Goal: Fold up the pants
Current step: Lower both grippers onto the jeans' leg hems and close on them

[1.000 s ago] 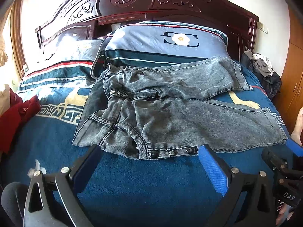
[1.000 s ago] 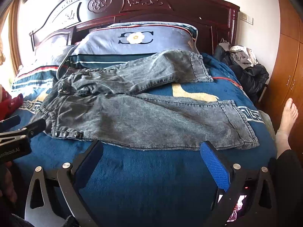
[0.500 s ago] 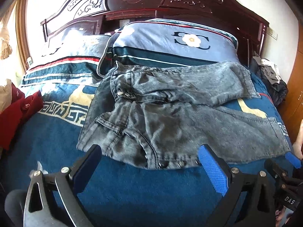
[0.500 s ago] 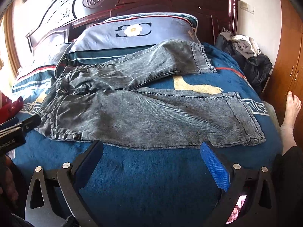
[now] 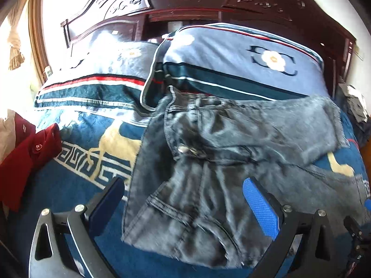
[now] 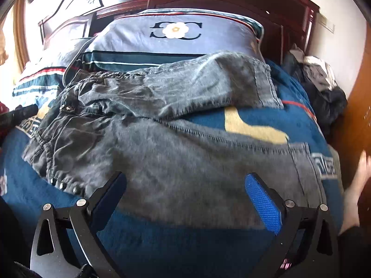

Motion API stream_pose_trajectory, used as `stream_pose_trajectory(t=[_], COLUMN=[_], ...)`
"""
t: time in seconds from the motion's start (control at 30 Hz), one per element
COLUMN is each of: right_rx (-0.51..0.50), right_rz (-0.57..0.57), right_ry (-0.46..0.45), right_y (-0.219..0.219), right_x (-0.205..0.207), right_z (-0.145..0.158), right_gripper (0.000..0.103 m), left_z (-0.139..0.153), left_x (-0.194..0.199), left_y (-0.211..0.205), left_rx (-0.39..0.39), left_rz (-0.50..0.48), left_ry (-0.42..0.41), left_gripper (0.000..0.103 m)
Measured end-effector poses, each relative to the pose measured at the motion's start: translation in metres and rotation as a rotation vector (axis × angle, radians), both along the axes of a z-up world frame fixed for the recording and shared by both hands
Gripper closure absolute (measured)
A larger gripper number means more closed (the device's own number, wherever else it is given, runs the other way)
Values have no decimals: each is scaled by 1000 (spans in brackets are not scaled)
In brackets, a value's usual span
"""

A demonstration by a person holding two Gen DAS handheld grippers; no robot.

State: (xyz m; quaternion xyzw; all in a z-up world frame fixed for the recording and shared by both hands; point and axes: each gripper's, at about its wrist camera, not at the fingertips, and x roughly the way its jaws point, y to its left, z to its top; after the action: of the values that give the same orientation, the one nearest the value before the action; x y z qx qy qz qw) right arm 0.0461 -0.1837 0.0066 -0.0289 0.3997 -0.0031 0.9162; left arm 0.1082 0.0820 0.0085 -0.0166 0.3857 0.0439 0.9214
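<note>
Pants (image 6: 176,153) of grey denim lie spread across the bed (image 6: 180,238), waistband toward the red garment (image 5: 27,153), one leg angled up against the pillow (image 6: 162,39), the other running along the near edge. I hold the left hand-held gripper (image 5: 183,206) wide open and empty over the waistband corner, and the right hand-held gripper (image 6: 185,199) just as wide and empty over the near leg. To do this well, I judge I should bite the near edge at both spots together, catching both layers, then carry it toward the pillow onto the far leg.
</note>
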Motion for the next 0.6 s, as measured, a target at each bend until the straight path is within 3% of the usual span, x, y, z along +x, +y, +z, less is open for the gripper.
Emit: stream_pose_trajectory(t=[0.23,0.4,0.47,0.6], right_rx=[36,34,40,41], right_rz=[15,31,35,23], right_ry=[38,42,44,46], right_y=[-7,-11,-14,-24], right_x=[60,105,119,155], right_z=[7,16,18,22], right_gripper=[0,0,0,0], left_z=[-14,-22,-21,-13], left_x=[53,92,107,138], left_y=[31,59,65,62], left_rx=[-12,-110,-123,-66], left_rz=[11,58,67,33], left_ry=[108,176,181,146], left_gripper=[0,0,0,0])
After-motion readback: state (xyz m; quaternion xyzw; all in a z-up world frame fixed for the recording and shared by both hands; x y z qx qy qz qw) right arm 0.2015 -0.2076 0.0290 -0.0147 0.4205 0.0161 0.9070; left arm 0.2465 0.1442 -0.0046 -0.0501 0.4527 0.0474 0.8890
